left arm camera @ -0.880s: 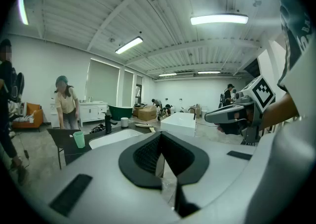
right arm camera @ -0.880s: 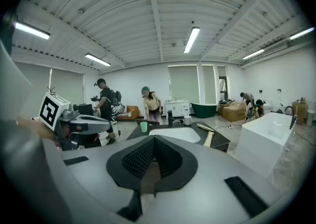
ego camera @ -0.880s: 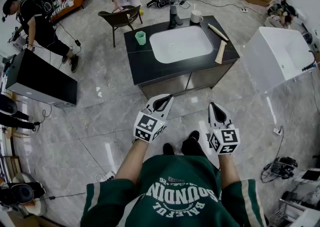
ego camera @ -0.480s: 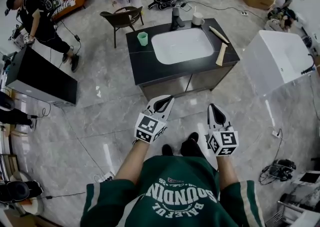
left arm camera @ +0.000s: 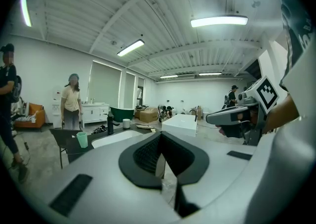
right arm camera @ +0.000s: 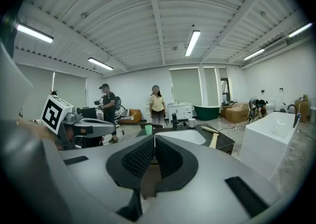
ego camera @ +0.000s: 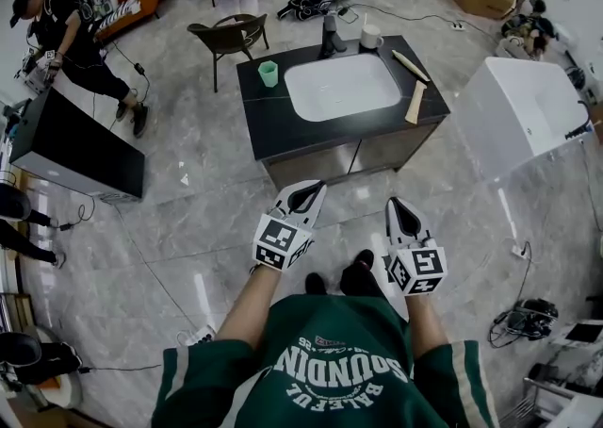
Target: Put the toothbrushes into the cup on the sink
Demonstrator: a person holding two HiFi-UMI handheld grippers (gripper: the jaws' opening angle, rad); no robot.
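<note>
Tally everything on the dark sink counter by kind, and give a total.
Toothbrushes: 2
Green cup: 1
White mug: 1
Tap: 1
Total: 5

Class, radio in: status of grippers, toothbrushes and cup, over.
Left gripper, right gripper: jaws shut, empty. Two pale toothbrushes untouched on black sink counter, right of basin; small green cup left. Nothing in the way.

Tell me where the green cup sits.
In the head view, the green cup stands on the dark counter, left of the white basin, near the chair.
</note>
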